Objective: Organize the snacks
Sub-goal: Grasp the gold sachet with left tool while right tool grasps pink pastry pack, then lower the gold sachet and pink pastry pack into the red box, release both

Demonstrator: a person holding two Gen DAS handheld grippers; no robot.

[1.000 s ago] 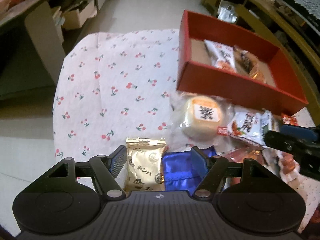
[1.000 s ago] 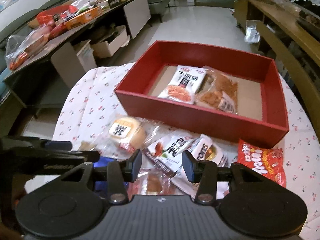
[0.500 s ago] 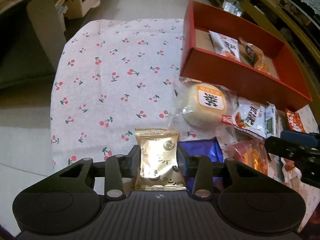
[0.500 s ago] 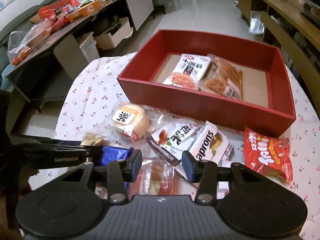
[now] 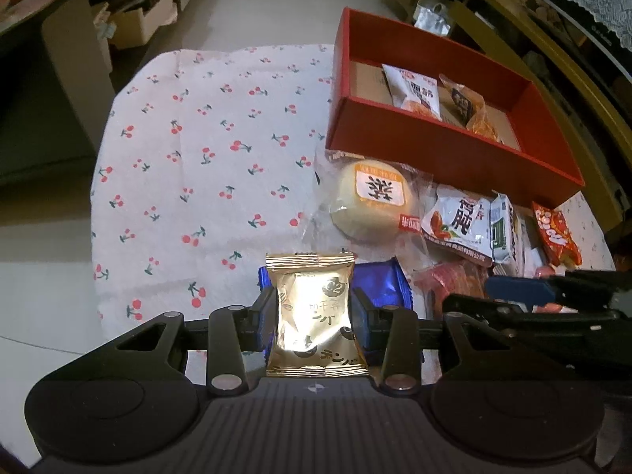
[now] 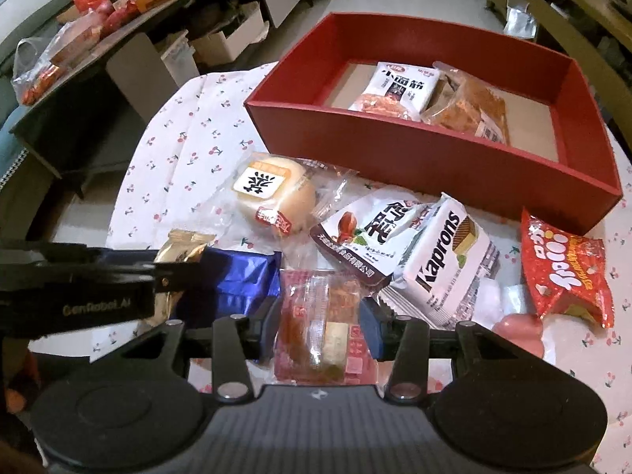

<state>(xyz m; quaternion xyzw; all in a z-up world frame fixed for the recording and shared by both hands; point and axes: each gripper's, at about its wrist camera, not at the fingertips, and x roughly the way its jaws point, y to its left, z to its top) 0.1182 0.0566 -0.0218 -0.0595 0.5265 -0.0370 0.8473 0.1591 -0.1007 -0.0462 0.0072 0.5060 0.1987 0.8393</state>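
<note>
The left gripper (image 5: 314, 316) has just closed; its fingers (image 5: 264, 314) are clamped on the gold snack packet (image 5: 314, 316), which sits upright between them above the blue packet (image 5: 381, 280) on the cherry-print counter (image 5: 205, 150). To do this step well, lift straight up before swinging toward the red box (image 5: 446, 150), clearing its near wall. The right gripper (image 6: 320, 326) straddles a clear-wrapped red snack (image 6: 320, 326); its fingers have just widened slightly, and whether they press on it cannot be told. The right wrist view alone shows the Kaprons pack (image 6: 446, 260) in full; the left alone shows the gold packet's face.
</note>
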